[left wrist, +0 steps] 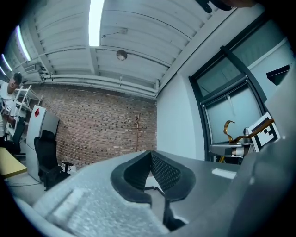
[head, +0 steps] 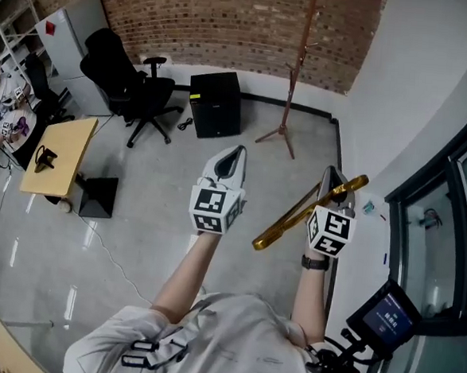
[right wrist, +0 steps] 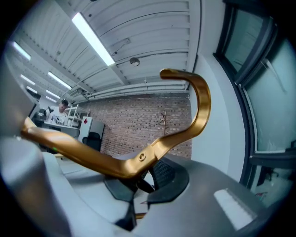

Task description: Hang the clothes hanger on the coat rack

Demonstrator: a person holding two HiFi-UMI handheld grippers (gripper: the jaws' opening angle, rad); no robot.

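The right gripper (head: 331, 177) is clamping its jaws on the gold clothes hanger (head: 295, 218), gripping it just below the spot where the hook meets the arms. In the right gripper view, the right gripper (right wrist: 144, 176) is carrying the clothes hanger (right wrist: 92, 155) so that one arm is stretching away to the left and the hook is curling up and over, with the coat rack (right wrist: 164, 122) showing small behind it. The hanger is hanging in the air, well apart from the rack and touching nothing else.

The wooden coat rack (head: 293, 82) is standing on the grey floor (head: 160, 208) against the brick wall (head: 229, 22), near the corner where the white wall begins. Both grippers are pointing roughly towards it from well short of its feet. The left gripper (head: 236, 152) is hovering to the left of the hanger, farther from the white wall than the right one. In the left gripper view, the left gripper (left wrist: 157, 185) is keeping its jaws together with nothing between them, and the coat rack (left wrist: 137, 132) is showing just above them.

Left of the rack, a black cabinet (head: 215, 105) is sitting by the same wall, and a black office chair (head: 125, 78) is standing farther left again. A wooden surface (head: 60, 158) is lying farther still from the rack.
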